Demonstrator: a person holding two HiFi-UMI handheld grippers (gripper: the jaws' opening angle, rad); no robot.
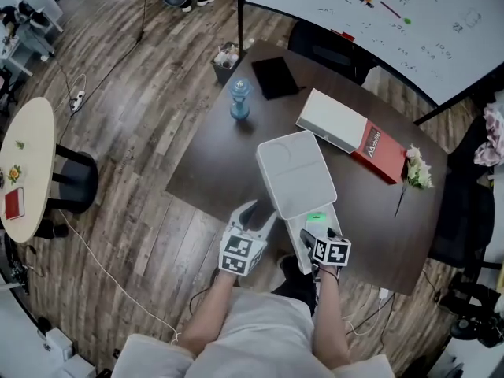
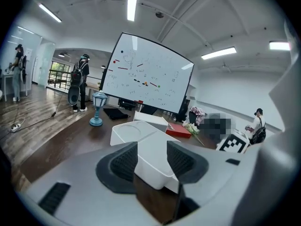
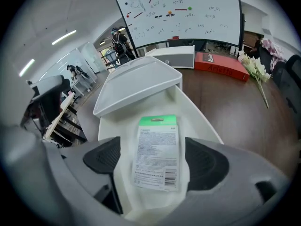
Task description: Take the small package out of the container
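A long white container (image 1: 298, 252) lies on the dark table near its front edge. Its lid (image 1: 295, 172) is slid back over the far part, so the near part stands uncovered. The small package (image 3: 156, 152), white with a green top (image 1: 316, 217), lies flat inside. My right gripper (image 3: 153, 161) points steeply down over it, open, with the package between the pads and a gap on each side. My left gripper (image 1: 260, 215) is open at the container's near left corner (image 2: 146, 147), which shows between its pads.
Farther back on the table stand a blue lantern figurine (image 1: 239, 99), a black flat item (image 1: 274, 77), a white box (image 1: 331, 120) on a red one (image 1: 382, 152), and a sprig of flowers (image 1: 416, 168). A whiteboard (image 1: 378, 14) stands behind. The table's front edge is close under my hands.
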